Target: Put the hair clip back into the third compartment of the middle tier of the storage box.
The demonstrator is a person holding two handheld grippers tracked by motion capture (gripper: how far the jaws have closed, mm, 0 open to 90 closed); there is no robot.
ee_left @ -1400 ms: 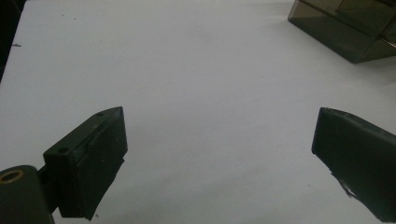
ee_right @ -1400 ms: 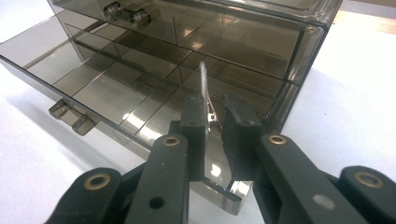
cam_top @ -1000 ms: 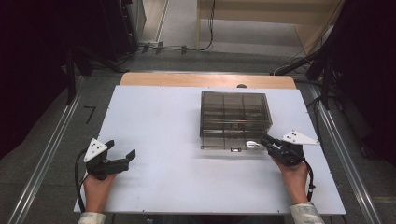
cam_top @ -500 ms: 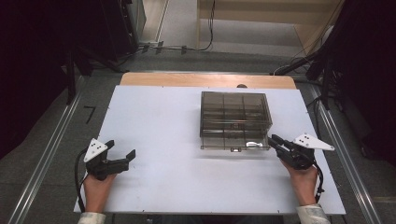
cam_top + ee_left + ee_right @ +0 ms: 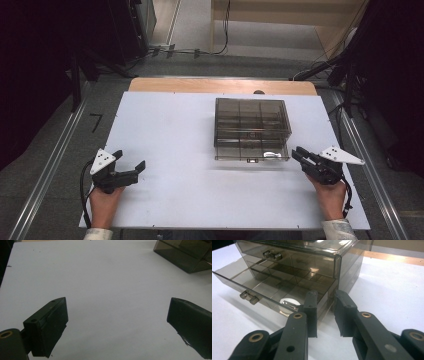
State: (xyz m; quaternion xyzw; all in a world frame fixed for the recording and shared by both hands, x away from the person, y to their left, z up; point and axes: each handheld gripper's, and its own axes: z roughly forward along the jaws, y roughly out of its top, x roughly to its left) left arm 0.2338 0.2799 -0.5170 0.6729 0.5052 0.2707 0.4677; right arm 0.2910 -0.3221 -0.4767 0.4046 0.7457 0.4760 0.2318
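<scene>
high view overhead; claw views low, sharing drawer box [image 5: 251, 129].

A white table [image 5: 165, 130] carries a smoky drawer box [image 5: 251, 116].

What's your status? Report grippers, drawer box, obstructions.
Left gripper wide open, empty, off to the side. Right gripper barely open, empty, at drawer box corner. Bottom drawer out, white round piece inside. Nothing in the way.

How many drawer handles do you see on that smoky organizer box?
2. The upper handle is on the closed top drawer; the lower handle is on the pulled-out bottom drawer. More may be hidden.
</scene>
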